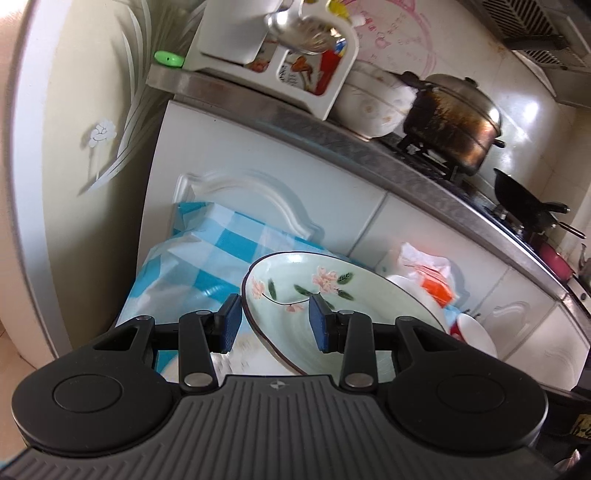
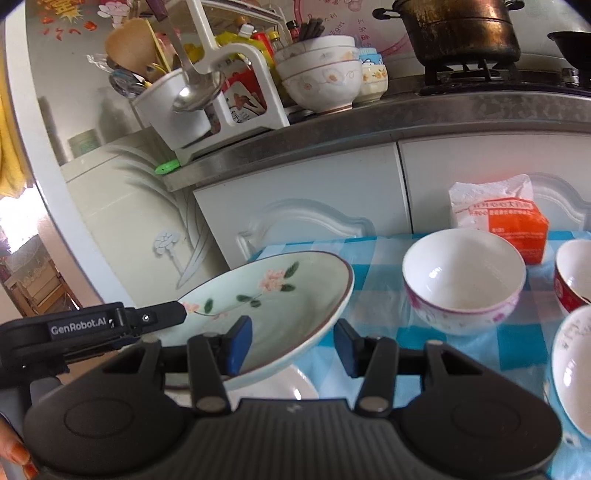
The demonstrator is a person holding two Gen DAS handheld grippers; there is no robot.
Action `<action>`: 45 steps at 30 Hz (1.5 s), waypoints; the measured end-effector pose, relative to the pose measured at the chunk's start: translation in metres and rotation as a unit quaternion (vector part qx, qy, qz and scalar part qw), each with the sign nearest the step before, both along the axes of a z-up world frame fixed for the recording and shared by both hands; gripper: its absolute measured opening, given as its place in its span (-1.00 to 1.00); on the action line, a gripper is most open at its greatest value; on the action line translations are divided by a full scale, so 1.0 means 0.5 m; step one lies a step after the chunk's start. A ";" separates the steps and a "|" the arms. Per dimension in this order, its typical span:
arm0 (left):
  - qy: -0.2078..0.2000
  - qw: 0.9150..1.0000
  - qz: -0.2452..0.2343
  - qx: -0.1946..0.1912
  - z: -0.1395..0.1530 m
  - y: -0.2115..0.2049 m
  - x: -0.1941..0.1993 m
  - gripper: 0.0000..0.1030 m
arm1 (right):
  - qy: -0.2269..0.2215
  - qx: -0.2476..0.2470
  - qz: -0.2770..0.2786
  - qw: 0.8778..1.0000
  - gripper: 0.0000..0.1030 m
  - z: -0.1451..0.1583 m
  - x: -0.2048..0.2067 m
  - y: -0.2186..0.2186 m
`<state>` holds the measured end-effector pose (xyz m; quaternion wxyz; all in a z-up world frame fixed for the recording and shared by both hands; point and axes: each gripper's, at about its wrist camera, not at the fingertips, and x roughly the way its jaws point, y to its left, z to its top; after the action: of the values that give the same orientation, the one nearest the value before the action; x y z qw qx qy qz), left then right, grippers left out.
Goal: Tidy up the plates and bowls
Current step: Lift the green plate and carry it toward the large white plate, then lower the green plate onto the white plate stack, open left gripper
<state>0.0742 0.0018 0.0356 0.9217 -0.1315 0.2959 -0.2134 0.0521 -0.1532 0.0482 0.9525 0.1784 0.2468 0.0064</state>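
Note:
A pale green plate with pink flowers [image 1: 317,295] [image 2: 273,295] is tilted above the blue-checked tablecloth [image 2: 384,347]. My left gripper [image 1: 275,323] has its jaws open, one pad on each side of the plate's rim, with gaps visible. In the right wrist view the left gripper's finger [image 2: 162,314] reaches the plate's left rim. My right gripper [image 2: 293,345] is open, its jaws straddling the plate's near rim. A white plate [image 2: 295,387] lies under the green one. A white bowl with pink trim [image 2: 461,280] stands to the right.
A red bowl [image 2: 572,277] and another white bowl [image 2: 572,369] stand at the right edge. An orange-and-white packet [image 2: 498,221] leans against the white cabinet doors [image 2: 314,192]. On the counter above are stacked bowls [image 2: 321,74], a utensil rack [image 2: 207,96] and a pot [image 2: 461,29].

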 end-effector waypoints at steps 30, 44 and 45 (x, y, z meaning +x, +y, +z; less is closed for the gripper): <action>0.027 0.997 -0.065 0.010 -0.070 -0.092 -0.321 -0.18 | -0.014 0.055 -0.100 0.993 -0.05 -0.075 -0.453 -0.028; 0.024 0.997 -0.064 0.035 -0.106 -0.095 -0.358 -0.19 | -0.005 0.024 -0.099 0.995 -0.05 -0.133 -0.477 -0.029; 0.023 0.997 -0.064 0.036 -0.109 -0.096 -0.361 -0.19 | -0.004 0.021 -0.099 0.995 -0.05 -0.134 -0.478 -0.028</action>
<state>-0.1065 -0.0460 -0.0188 0.9031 -0.0840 0.3327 -0.2581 -0.1869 -0.1673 -0.0187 0.9456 0.2215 0.2237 -0.0818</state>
